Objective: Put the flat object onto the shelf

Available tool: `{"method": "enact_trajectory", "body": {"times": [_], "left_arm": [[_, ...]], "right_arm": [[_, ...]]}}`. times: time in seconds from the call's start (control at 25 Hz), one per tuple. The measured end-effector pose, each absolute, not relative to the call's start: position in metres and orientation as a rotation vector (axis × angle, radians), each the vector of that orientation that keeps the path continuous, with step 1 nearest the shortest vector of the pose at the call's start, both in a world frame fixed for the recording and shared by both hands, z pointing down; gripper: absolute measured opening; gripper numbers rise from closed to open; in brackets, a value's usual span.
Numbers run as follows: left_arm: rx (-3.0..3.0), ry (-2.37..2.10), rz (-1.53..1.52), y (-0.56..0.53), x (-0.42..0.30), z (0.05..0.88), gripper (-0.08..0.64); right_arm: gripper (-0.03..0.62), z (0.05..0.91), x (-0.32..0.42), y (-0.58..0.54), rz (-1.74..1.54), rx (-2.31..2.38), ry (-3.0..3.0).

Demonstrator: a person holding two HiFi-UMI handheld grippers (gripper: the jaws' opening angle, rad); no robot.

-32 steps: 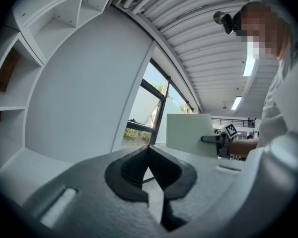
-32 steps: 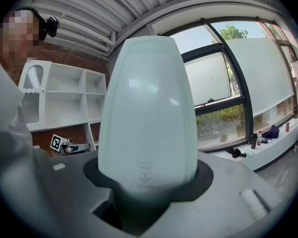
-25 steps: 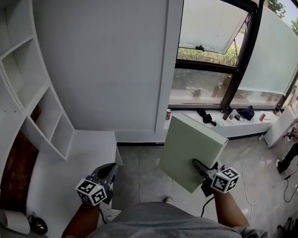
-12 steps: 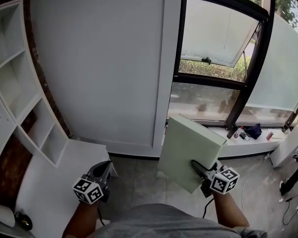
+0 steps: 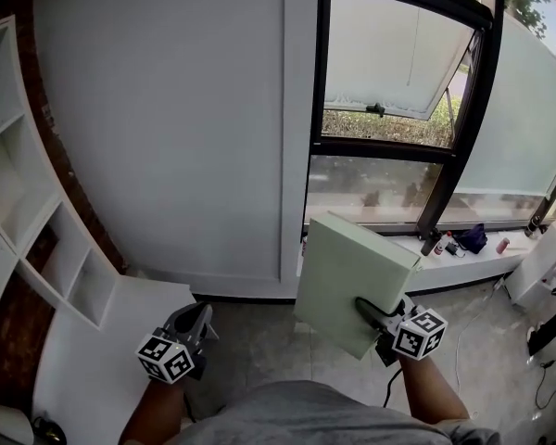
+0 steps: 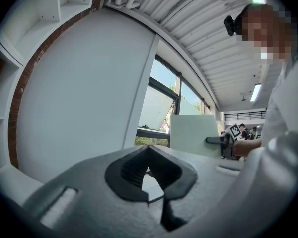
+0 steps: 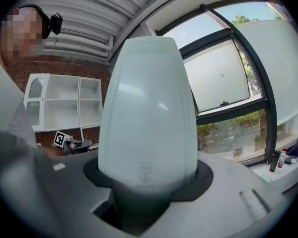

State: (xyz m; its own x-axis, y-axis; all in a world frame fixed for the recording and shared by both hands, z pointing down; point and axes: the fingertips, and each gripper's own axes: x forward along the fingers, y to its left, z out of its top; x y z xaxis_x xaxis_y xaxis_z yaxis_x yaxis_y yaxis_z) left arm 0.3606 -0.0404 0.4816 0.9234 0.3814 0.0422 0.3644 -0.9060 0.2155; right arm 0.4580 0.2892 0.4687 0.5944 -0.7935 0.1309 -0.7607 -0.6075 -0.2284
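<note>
- Here, the window (image 5: 398, 128) is the biggest thing in view: dark-framed, with one sash tilted open above a lower pane and a sill.
- The white shelf (image 5: 37, 239) stands well to the left of the window, past a plain white wall (image 5: 167, 137). Its open compartments hold nothing that can be made out.
- The flat object (image 5: 352, 276) is a thin, pale green rectangular panel with rounded corners. It has a dotted seam along its edges and a small stamped "A4" mark near the gripped end. It is held up in the air in front of the window's lower pane, tilted, well apart from the shelf.
- The right forearm (image 5: 431, 387) reaches forward towards the window, and the left forearm (image 5: 153, 411) reaches forward to the left of it, below the wall.
- The right gripper (image 5: 363, 306) is clamped on the panel's near lower edge, one dark jaw lying across its face. It points roughly level at the window.
- The left gripper (image 5: 198, 317) is down and left of the window, pointing about level. Its jaws are closed together with nothing between them.
</note>
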Motion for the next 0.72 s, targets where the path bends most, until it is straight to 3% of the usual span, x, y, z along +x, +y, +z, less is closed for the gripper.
{"method": "enact_trajectory", "body": {"times": [0.72], "left_arm": [[2.920,0.597,0.020,-0.116,0.381,0.444,0.000]], "right_arm": [[0.279,0.430,0.464,0.229,-0.225,-2.748,1.304]]}}
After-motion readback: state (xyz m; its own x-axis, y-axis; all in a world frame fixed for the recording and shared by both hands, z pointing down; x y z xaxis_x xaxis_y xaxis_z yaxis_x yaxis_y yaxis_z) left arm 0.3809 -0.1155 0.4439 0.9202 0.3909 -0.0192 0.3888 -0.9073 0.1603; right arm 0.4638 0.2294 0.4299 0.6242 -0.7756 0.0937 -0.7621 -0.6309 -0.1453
